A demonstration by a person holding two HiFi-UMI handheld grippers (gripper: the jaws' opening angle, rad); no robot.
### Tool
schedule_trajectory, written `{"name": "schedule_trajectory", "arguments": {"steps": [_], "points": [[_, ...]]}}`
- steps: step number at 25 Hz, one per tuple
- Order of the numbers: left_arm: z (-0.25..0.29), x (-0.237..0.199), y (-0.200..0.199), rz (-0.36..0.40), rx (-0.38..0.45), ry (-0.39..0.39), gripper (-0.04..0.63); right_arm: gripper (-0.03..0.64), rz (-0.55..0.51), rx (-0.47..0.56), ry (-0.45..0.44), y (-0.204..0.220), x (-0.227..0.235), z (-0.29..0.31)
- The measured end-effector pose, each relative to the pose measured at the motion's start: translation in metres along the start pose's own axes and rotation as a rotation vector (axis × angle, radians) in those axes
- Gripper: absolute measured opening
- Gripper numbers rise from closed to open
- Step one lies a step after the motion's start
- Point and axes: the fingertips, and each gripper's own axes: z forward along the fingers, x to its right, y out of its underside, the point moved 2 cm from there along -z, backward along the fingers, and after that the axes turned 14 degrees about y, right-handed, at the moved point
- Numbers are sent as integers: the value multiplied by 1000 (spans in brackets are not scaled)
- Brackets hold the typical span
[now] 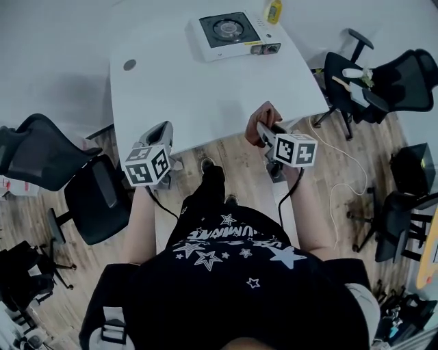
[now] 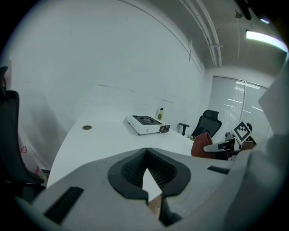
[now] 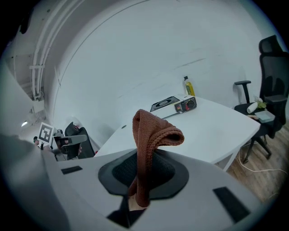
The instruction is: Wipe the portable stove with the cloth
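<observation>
The white portable stove [image 1: 229, 33] with a black burner sits at the far edge of the white table [image 1: 205, 96]; it also shows in the left gripper view [image 2: 146, 124] and the right gripper view [image 3: 174, 103]. My right gripper [image 1: 263, 128] hovers at the table's near edge, shut on a rust-brown knitted cloth [image 3: 149, 140] that stands up and folds over above the jaws. The cloth [image 1: 265, 116] shows as a dark red bunch in the head view. My left gripper [image 1: 163, 130] is over the near-left edge, its jaws [image 2: 146, 153] shut and empty.
A yellow bottle [image 1: 273, 11] stands just right of the stove. A round grommet [image 1: 129, 65] lies on the table's left side. Black office chairs stand at the left [image 1: 41, 154] and right [image 1: 383, 78]. A white cable [image 1: 342, 178] trails across the wooden floor.
</observation>
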Motion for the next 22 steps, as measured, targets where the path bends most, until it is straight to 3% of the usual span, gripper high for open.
{"name": "schedule_trajectory", "arguments": {"steps": [14, 22], "points": [[110, -108, -102, -13, 58, 66, 8, 57, -100, -17, 16, -121, -14, 131], [153, -149, -137, -33, 73, 89, 8, 58, -148, -28, -10, -177, -32, 193]]}}
